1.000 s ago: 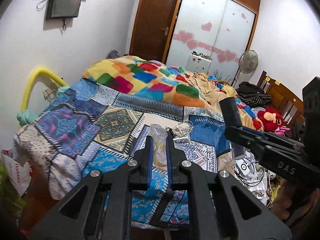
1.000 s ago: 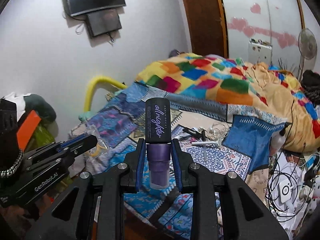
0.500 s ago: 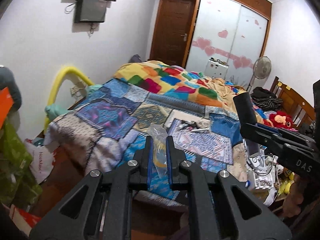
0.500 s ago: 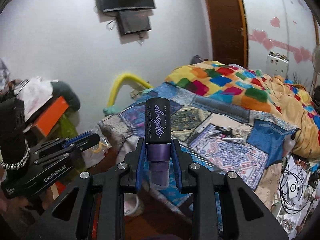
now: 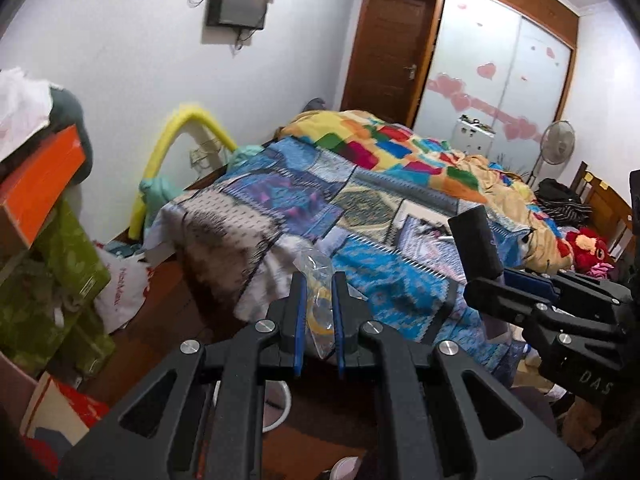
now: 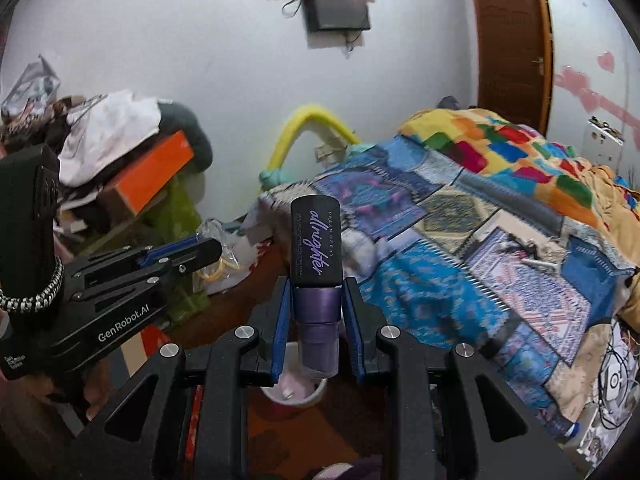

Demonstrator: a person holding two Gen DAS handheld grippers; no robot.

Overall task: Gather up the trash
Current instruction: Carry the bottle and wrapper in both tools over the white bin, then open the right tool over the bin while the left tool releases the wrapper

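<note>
Both pairs of tongs have drawn back from the bed and swung leftward over the past second, so the floor at the bed's foot now lies below them and a small white bin [image 6: 294, 394] has come into view. Nearest, the right tongs [image 6: 316, 320] are closed on a purple spray bottle [image 6: 317, 276] with a dark cap, held upright by its body so the cap stands clear above the fingertips; the bin sits directly beneath the bottle's base, which suggests the bottle is being lined up to drop in. To their left, the left tongs [image 6: 208, 250] pinch a crumpled clear plastic wrapper [image 6: 220, 252] with something yellow inside. From the left wrist view the same left tongs [image 5: 318, 300] are narrow, clamped on the wrapper [image 5: 316, 292], which pokes out above and below the fingertips; a thin bag like this likely needs a tight pinch to avoid slipping. Below these tongs only the bin's rim [image 5: 280, 412] shows. Off to their right, the right tongs [image 5: 492, 288] carry the bottle's cap [image 5: 476, 246] at about the same height. Beyond both tongs lies the bed [image 5: 380, 216] under patchwork covers, with small loose items on it. Farther left stand stacked green and orange boxes [image 5: 44, 248], and behind everything the wooden door [image 5: 392, 48].
</note>
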